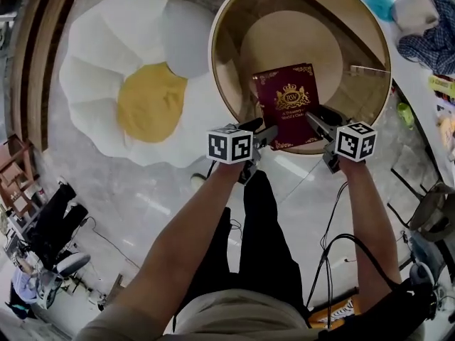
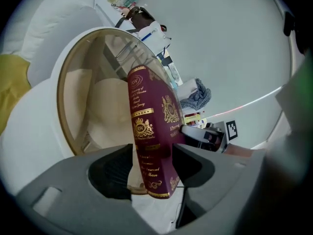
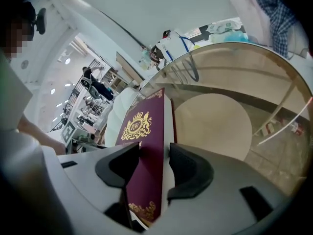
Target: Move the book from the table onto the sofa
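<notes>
**Operator:** Where is the book?

**Spotter:** The dark red hardback book with the gold crest and lettering lies flat, cover up, on the round glass-topped table with the pale wooden rim, at the side nearest you. Its near edge reaches the rim. In the left gripper view its near corner hangs just past that rim. It is not on the sofa. The white petal-shaped floor sofa with the yellow centre sits just beside the table, on your left.

**Operator:** And my 2 grippers?

**Spotter:** You have both at the book's near end. Your left gripper is at the near left corner, on the spine side. It is rolled onto its side, with 1 jaw on the cover side and 1 on the underside. Its fingers are spread wide, and the spine corner stands between them and nearly fills the gap. They straddle the book rather than clamp it.

**Operator:** The right one?

**Spotter:** Your right gripper is at the near right edge, where the white page edges face you. It is rolled the same way. Its fingers are also wide apart, with 1 over the gold-crested cover and 1 by the underside. The book runs down between them toward the gripper's body, and they sit close against it without squeezing it.
</notes>
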Available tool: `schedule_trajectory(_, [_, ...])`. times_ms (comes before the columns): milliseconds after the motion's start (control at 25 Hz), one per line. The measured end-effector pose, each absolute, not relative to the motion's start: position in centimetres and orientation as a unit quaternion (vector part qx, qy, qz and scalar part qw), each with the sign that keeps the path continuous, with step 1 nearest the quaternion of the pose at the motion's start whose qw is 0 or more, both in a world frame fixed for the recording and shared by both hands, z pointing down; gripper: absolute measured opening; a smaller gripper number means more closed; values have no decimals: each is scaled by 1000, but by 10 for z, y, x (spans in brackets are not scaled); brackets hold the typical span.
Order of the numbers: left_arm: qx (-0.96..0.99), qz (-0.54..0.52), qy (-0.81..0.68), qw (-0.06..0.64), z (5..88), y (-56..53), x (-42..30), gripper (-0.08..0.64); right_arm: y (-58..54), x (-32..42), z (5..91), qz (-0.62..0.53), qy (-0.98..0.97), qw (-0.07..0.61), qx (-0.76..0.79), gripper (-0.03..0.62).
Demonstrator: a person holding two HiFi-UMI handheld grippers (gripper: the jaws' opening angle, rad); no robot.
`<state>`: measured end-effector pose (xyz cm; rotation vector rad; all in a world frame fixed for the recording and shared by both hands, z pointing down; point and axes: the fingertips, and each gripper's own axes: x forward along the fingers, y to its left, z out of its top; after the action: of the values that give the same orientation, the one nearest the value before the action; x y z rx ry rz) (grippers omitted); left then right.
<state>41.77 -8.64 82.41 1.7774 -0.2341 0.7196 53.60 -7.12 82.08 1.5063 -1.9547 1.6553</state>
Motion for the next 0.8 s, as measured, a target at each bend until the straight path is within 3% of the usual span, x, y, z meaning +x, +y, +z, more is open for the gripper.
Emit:
schedule_trajectory(440, [763,263,-129,576,799,-106,386,241,-83,498,787,541,-666,77,508,173])
schedule_trajectory(800, [782,214,-185,556,759,-137,278,241,-104,391,759,532,-699,90,470,170])
